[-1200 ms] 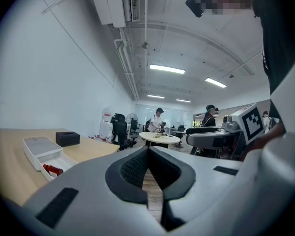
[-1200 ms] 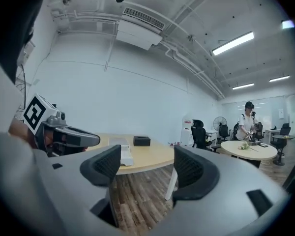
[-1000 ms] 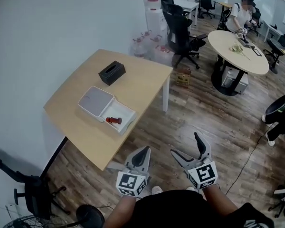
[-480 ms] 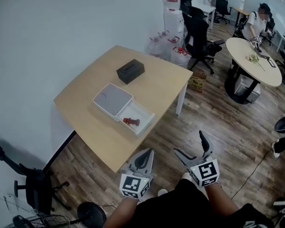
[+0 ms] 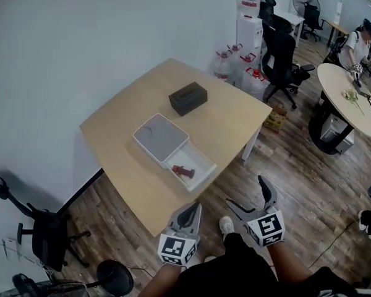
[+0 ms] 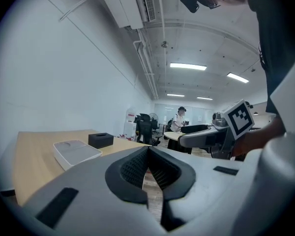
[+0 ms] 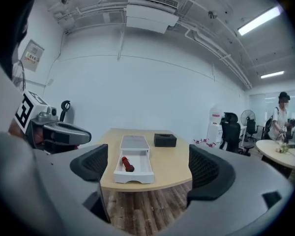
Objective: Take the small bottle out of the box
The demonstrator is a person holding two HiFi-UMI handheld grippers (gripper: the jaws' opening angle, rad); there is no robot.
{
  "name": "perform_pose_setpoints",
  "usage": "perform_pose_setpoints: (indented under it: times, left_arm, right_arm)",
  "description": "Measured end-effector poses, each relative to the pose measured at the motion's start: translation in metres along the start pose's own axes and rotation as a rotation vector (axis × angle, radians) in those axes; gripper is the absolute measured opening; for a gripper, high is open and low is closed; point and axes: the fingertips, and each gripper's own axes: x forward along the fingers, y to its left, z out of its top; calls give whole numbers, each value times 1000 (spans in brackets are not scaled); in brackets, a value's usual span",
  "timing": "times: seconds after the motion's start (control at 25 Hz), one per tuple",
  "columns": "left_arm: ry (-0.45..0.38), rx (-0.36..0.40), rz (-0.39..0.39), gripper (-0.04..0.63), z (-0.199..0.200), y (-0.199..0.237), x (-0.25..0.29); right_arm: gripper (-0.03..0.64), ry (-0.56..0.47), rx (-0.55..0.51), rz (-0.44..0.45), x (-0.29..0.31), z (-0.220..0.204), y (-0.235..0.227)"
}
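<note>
A white box (image 5: 195, 177) (image 7: 133, 173) lies open on the wooden table (image 5: 123, 172), its lid (image 5: 159, 136) flat beside it. Inside lies a small red bottle (image 5: 183, 171) (image 7: 127, 164) on its side. Both grippers hang off the table's near edge, well short of the box. My left gripper (image 5: 189, 216) (image 6: 147, 173) is shut, jaws touching, with nothing in it. My right gripper (image 5: 252, 198) (image 7: 147, 167) stands wide open and empty, and the box and bottle show between its jaws in the right gripper view.
A black tissue box (image 5: 188, 98) sits farther back on the table. Office chairs (image 5: 282, 60), water jugs (image 5: 236, 64) and a round table (image 5: 352, 98) with a seated person (image 5: 357, 45) stand at the right. Another chair (image 5: 34, 228) stands at the left by the wall.
The view has moved closer to the table; the box and bottle now sit nearer and more to the centre. Both grippers keep their place low in the head view.
</note>
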Motion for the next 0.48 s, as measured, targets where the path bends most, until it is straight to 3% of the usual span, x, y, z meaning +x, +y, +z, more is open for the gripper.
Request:
perform_pose_setpoints:
  times: [0.12, 0.48]
  left_arm:
    - [3, -14, 59, 9, 6, 22, 15]
    - [32, -39, 258, 9, 10, 85, 68]
  right_arm:
    - [505, 1, 35, 44, 29, 5, -16]
    - [505, 36, -30, 199, 120, 2, -58]
